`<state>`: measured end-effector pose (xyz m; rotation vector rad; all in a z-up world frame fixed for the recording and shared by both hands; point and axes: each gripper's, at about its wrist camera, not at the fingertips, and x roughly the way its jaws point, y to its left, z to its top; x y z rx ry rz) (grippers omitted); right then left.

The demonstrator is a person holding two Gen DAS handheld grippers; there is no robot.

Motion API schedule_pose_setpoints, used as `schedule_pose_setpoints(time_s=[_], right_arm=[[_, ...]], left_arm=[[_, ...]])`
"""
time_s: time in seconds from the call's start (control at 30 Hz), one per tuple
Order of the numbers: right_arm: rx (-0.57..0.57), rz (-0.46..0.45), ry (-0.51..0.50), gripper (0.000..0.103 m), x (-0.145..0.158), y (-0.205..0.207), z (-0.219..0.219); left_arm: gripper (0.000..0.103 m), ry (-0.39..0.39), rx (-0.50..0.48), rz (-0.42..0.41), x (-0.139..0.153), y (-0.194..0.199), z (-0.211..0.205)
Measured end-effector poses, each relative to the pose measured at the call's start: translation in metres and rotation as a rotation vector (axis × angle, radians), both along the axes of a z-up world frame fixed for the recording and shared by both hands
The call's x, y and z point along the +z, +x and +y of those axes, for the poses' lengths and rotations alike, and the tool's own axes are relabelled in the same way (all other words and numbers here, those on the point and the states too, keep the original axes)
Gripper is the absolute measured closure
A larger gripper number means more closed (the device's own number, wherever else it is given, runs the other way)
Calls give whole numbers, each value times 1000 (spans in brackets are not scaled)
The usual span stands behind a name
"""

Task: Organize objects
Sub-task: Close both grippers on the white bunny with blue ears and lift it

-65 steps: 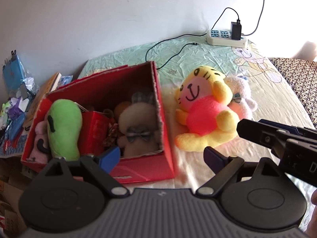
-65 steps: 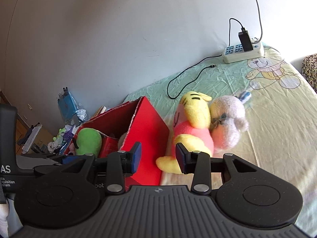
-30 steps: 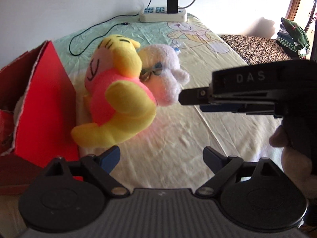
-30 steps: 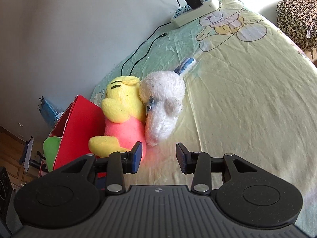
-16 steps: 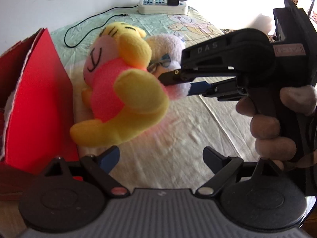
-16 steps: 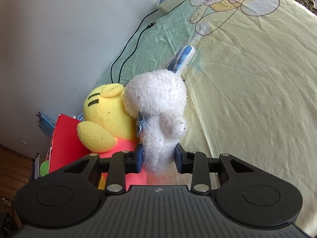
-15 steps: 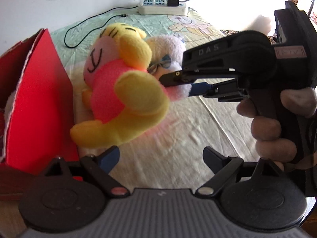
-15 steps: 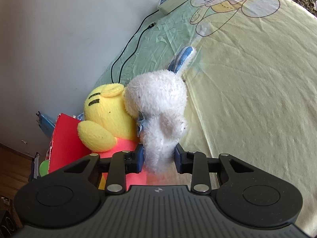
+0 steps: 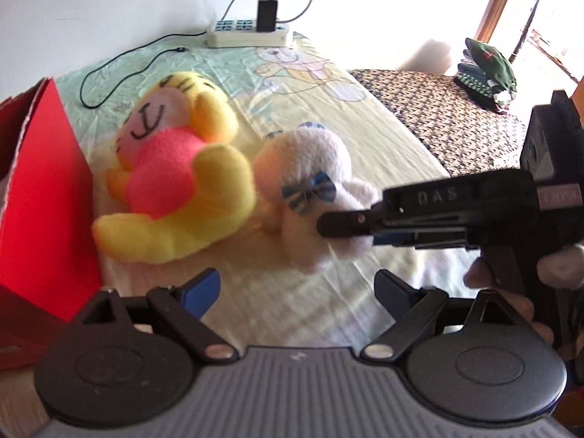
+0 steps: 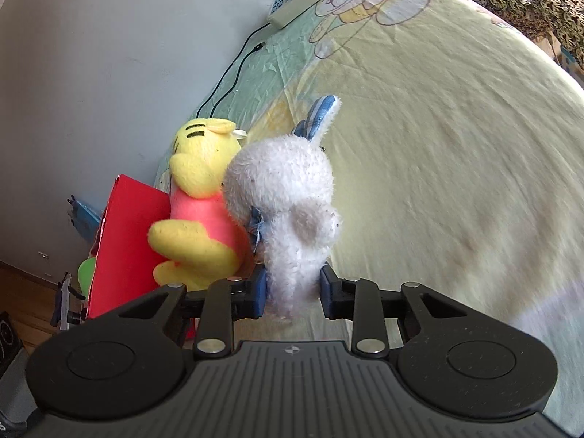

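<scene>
A white plush rabbit (image 10: 288,197) with a blue bow lies on the bed, and my right gripper (image 10: 294,292) is shut on its lower body. The left wrist view shows the same rabbit (image 9: 314,182) with the right gripper (image 9: 328,224) coming in from the right, held by a hand. A yellow plush tiger (image 9: 175,179) in a pink shirt lies against the rabbit's left side, next to a red box (image 9: 40,189). My left gripper (image 9: 297,288) hangs open above the sheet in front of both toys, holding nothing.
A white power strip (image 9: 248,34) with a black charger and a loose cable lies at the far edge by the wall. A dark patterned cover (image 9: 438,109) with folded clothes (image 9: 485,69) is at the right. The yellow-green bedsheet (image 10: 456,146) stretches right of the toys.
My right gripper has closed on the white rabbit and pulled it a little away from the yellow tiger, toward the right. The left gripper has stayed open.
</scene>
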<state>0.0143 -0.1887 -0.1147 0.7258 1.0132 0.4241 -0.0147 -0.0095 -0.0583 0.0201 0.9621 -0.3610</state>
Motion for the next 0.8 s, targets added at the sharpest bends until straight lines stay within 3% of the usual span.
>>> schedule_pose_setpoints(time_s=[0.4,0.5,0.8], right_arm=[[-8,19,-15,65,5,-44,-30],[-29,-11,-6,57,14,-45,-41],[-87,-60,-66,53,20,-16,-50]], left_arm=[[10,-36,-152,-9,7,-19,-39],[10,-39,-156,-8,8,-13,-43],[10,-99,-157,43,2,18,-57]])
